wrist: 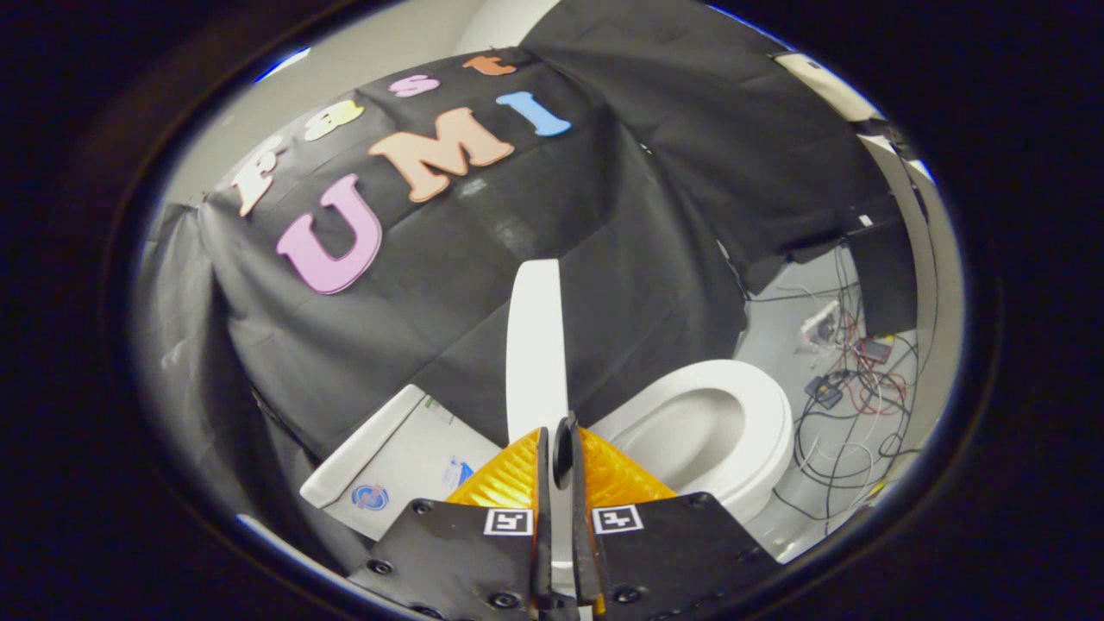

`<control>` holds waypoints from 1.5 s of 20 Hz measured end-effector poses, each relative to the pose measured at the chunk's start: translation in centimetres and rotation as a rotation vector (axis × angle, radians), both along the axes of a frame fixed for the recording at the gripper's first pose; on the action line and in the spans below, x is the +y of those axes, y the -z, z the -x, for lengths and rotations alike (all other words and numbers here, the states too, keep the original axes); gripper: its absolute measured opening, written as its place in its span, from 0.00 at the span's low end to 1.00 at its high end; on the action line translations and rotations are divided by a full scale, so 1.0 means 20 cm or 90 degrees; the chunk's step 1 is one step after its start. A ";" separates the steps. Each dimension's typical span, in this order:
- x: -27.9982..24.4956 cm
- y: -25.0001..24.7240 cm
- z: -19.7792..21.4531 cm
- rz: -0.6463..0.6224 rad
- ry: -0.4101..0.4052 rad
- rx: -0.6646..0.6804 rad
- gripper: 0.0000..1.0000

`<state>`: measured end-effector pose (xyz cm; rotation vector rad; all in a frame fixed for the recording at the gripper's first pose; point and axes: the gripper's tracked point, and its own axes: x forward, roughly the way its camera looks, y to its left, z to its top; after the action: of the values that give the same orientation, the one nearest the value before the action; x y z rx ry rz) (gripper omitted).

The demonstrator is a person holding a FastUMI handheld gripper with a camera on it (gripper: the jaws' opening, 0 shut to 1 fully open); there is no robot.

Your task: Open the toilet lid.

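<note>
Upright between the gripper's (556, 444) fingers stands the white toilet lid (535, 345), seen edge-on, with both fingers pinching its thin rim. Beside it lies the open toilet seat (759, 405), cables (849, 405) beyond.

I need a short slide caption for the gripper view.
Gripper shut on the raised toilet lid, bowl open beside it.
</note>
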<state>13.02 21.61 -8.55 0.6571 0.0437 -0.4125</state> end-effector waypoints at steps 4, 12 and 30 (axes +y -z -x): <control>0.16 -0.11 -0.10 0.070 -0.047 0.004 0.11; 0.52 -0.24 -0.28 0.185 -0.161 0.021 0.17; 0.97 -0.22 -0.49 0.250 -0.272 0.029 0.18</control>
<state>22.88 40.92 -4.06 0.2379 0.1399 -0.0189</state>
